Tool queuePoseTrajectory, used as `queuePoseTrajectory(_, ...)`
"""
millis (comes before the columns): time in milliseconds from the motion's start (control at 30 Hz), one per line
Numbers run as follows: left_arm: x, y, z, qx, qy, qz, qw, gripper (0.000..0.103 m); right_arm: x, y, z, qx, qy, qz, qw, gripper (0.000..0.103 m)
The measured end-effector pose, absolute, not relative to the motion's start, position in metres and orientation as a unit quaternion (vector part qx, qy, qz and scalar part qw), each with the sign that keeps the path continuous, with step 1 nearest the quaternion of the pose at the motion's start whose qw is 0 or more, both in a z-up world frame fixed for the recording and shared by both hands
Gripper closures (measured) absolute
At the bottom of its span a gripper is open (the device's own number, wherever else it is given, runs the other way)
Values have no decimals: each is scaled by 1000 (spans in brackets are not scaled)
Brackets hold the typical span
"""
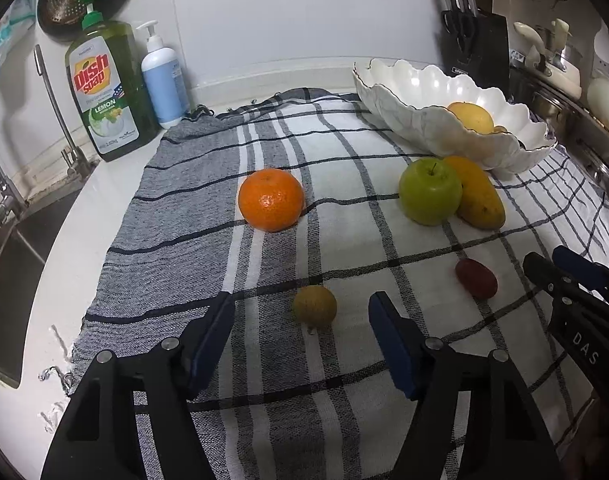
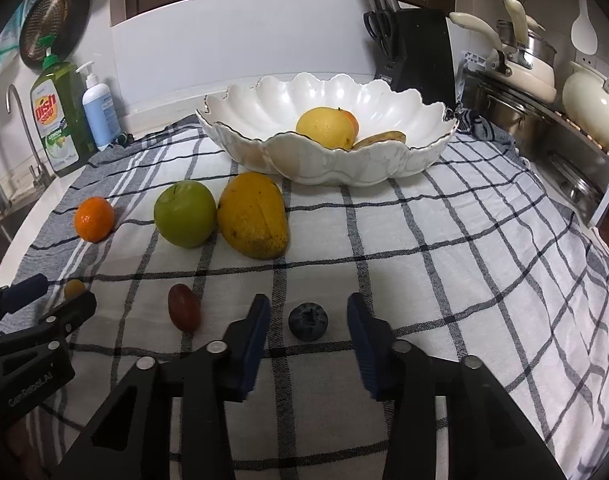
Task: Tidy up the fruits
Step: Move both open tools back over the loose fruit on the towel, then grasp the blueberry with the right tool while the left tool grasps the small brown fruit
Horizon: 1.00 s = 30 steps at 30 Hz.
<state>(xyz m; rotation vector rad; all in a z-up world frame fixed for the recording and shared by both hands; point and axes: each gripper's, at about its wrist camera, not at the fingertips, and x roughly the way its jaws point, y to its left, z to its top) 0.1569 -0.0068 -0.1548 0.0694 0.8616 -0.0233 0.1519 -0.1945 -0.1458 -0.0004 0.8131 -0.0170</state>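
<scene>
2 hand-held grippers worked low over a checked cloth (image 2: 444, 240) on the bench. Left hand-held gripper (image 1: 302, 312) stood with jaws apart, a small yellow-green fruit (image 1: 315, 306) between the tips, untouched. Right hand-held gripper (image 2: 309, 314) likewise had jaws apart, flanking a blueberry (image 2: 308, 321) with gaps on both sides. Red grape (image 2: 184, 307) lay between the 2 tools. Mandarin (image 1: 271, 199) sat alone farther back; green apple (image 2: 185, 213) touched the mango (image 2: 253, 216). White scalloped bowl (image 2: 264, 100) behind held a lemon (image 2: 325, 127) and other fruit.
</scene>
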Motion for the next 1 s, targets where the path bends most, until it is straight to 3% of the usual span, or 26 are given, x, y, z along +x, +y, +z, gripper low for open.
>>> queuePoseTrajectory(267,157,-6,-156,34,420,-13,907,37,156,-195,-154,-1,411,-4,912,80)
queuePoseTrajectory(867,155,2,-154,5,421,-31,907,43,144,-181,-129,-6,373,11,928,81)
queuePoseTrajectory(1000,158,2,-155,4,422,-31,906,53,144,-178,-127,-1,371,18,929,81)
